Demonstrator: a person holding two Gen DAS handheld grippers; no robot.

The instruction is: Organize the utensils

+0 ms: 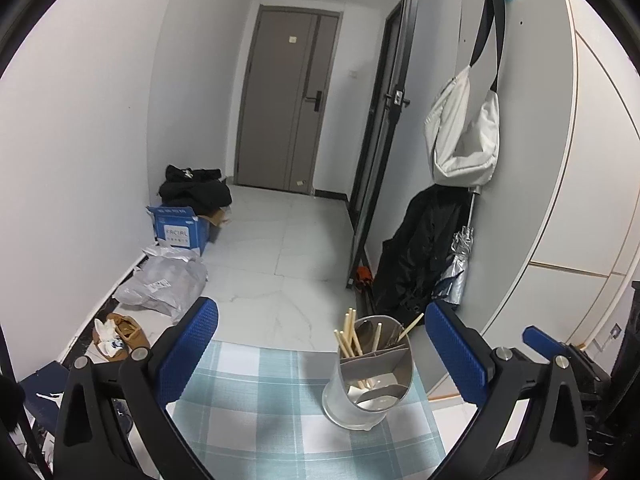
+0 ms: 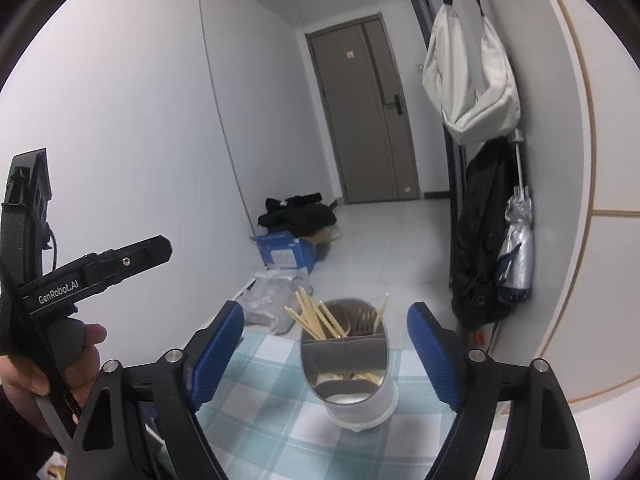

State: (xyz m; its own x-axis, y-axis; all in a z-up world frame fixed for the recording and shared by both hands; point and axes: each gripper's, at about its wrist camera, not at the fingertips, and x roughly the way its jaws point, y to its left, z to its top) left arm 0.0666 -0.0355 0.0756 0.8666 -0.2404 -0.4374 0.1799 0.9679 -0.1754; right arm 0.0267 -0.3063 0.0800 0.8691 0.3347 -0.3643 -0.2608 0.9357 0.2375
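Both grippers, left (image 1: 320,350) and right (image 2: 326,346), stand spread and empty, the holder (image 2: 348,364) just beyond their fingertips; withdraw straight, clear of the chopsticks (image 2: 314,318).

a silver utensil holder (image 1: 366,380) (image 2: 352,376) stands upright on the checked worktop (image 1: 260,408), divided into compartments; pale wooden chopsticks (image 1: 352,334) (image 2: 314,318) lean toward ten o'clock in the rear compartment.

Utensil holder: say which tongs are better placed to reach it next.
Probably the right tongs: the utensil holder sits nearly centred between their open pads. From the open left tongs it stands off toward the right pad.
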